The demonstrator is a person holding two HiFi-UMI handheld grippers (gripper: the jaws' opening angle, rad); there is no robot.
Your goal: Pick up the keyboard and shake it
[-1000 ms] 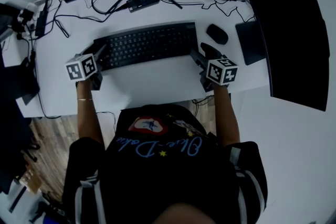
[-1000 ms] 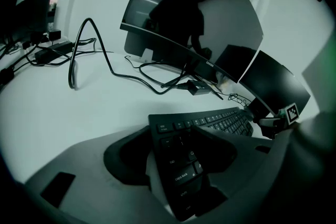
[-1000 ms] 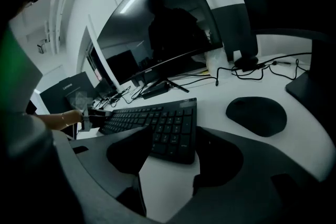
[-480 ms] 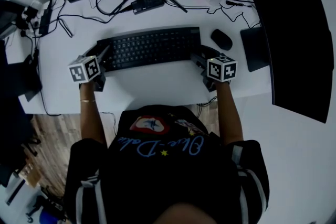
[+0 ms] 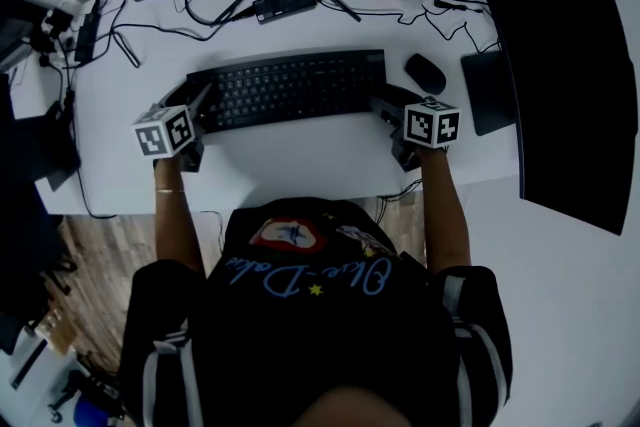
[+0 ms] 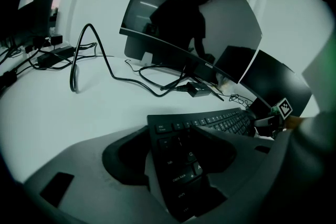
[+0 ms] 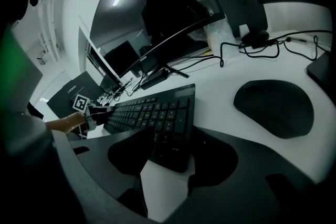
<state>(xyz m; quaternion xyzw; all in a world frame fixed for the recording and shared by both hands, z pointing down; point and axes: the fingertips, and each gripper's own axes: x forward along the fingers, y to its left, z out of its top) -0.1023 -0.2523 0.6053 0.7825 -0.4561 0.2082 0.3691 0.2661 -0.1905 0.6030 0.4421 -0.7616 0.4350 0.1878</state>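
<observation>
Though vague overhead, kbd in L-tool

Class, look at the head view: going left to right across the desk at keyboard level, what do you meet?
left gripper → keyboard → right gripper → small dark pad → large black panel
</observation>
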